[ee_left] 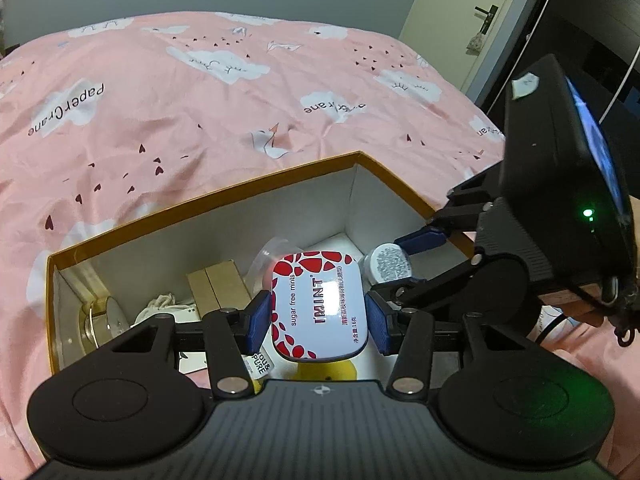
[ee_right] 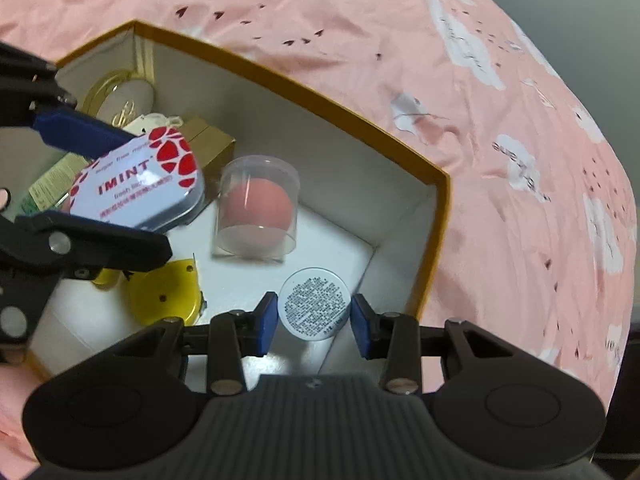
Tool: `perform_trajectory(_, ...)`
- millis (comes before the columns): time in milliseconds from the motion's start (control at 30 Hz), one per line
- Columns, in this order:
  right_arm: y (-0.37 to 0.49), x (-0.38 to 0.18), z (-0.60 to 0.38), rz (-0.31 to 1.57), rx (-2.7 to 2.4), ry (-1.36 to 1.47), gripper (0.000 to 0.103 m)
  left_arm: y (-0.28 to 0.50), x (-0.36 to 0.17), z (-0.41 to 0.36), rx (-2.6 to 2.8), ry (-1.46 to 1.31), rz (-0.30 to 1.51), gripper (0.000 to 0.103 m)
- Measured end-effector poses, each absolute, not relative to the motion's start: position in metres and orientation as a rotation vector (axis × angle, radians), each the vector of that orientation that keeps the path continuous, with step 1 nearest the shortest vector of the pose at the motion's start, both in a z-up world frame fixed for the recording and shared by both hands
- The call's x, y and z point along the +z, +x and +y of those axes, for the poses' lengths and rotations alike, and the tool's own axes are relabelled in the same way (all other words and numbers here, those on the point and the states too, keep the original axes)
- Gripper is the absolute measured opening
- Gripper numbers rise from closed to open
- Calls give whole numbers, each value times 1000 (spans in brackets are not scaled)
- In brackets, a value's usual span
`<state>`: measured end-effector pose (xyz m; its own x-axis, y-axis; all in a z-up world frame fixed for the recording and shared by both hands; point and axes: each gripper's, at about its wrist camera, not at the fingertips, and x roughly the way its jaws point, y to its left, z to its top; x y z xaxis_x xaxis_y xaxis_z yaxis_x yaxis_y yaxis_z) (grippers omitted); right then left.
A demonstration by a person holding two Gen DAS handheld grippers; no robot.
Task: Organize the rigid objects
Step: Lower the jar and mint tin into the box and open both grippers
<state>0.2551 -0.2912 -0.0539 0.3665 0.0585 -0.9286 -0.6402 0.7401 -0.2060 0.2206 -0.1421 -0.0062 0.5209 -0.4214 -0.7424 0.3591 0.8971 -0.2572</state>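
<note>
Mint tin (ee_left: 320, 306) sits clamped in left tool (ee_left: 320, 322); right tool (ee_right: 314, 322) grips white jar (ee_right: 313, 309).

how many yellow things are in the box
2, both low on the floor of the box: a flat round yellow case and a smaller yellow piece just left of it, partly hidden by the left hand-held gripper. More may be hidden.

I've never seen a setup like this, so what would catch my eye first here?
Probably the red-and-white mint tin, clamped in the left gripper above an open gold-edged box on a pink cloud-print bedspread. Beside it, the right gripper holds a small round white jar over the box's corner, near a pink sponge in a clear tub.
</note>
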Motion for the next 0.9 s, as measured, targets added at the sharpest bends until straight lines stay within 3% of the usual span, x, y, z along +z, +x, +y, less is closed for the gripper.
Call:
perform_trajectory(500, 265, -63, -279, 1138, 539, -703, 39, 227, -17, -144, -467, -78, 959, 57)
perform_trajectory(633, 262, -54, -281, 1113, 525, -687, 49, 225, -16, -146, -473, -76, 962, 57)
perform_trajectory(900, 238, -18, -297, 1017, 528, -690, 56, 223, -18, -153, -546, -133, 1017, 57)
